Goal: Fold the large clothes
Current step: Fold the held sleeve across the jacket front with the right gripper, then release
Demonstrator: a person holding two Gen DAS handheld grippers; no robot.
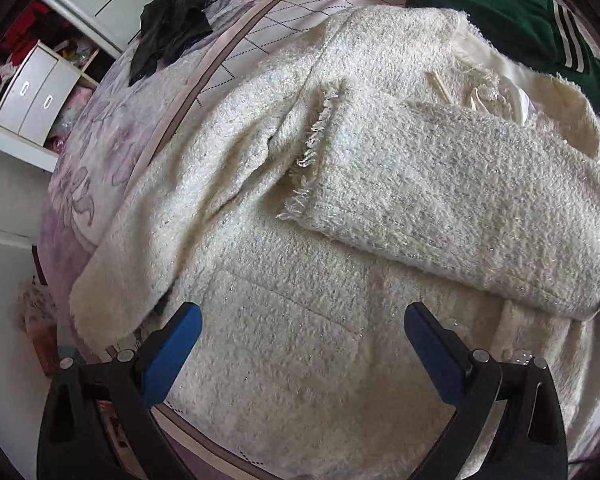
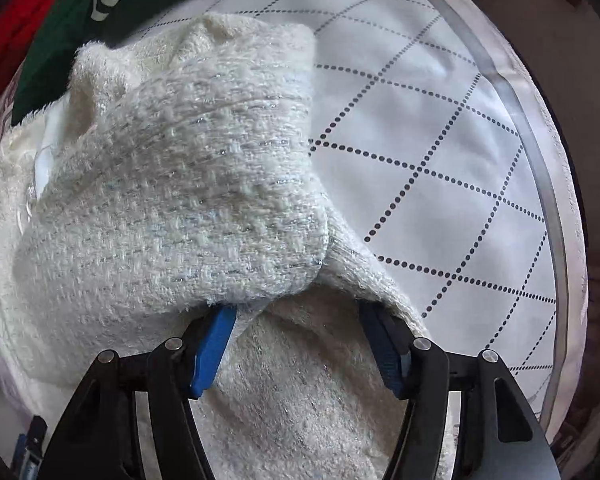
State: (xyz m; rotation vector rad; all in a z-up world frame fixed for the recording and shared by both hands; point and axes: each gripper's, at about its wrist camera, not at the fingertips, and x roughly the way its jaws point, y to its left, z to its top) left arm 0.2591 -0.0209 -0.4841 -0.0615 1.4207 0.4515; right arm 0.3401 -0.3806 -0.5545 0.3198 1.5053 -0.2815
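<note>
One sleeve [image 1: 440, 200] of the cream jacket [image 1: 280, 340] already lies folded across the chest, fringed cuff toward the middle, and the jacket itself is spread on the bed [image 2: 440, 140] over its dotted-grid cover. Judging by that, the step in hand is the second sleeve, which hangs off toward the bed's edge in the left wrist view. To do it well, grip that sleeve near the cuff rather than mid-length (thick woolly cloth tends to slump and bunch), lift it only enough to clear the body, and lay it flat and parallel to the first.

In its own view the left gripper [image 1: 302, 320] hovers above the jacket's lower front, pitched steeply downward, its blue fingers [image 1: 172, 356] spread wide with nothing between them. Seen by its own camera, the right gripper [image 2: 296, 316] points straight down at the folded side; its fingers [image 2: 214, 352] stand apart, tips tucked under the edge of the cloth, and they do not appear to pinch it.

A green garment [image 1: 520, 16] and a black one [image 1: 176, 20] lie beyond on the bed.
</note>
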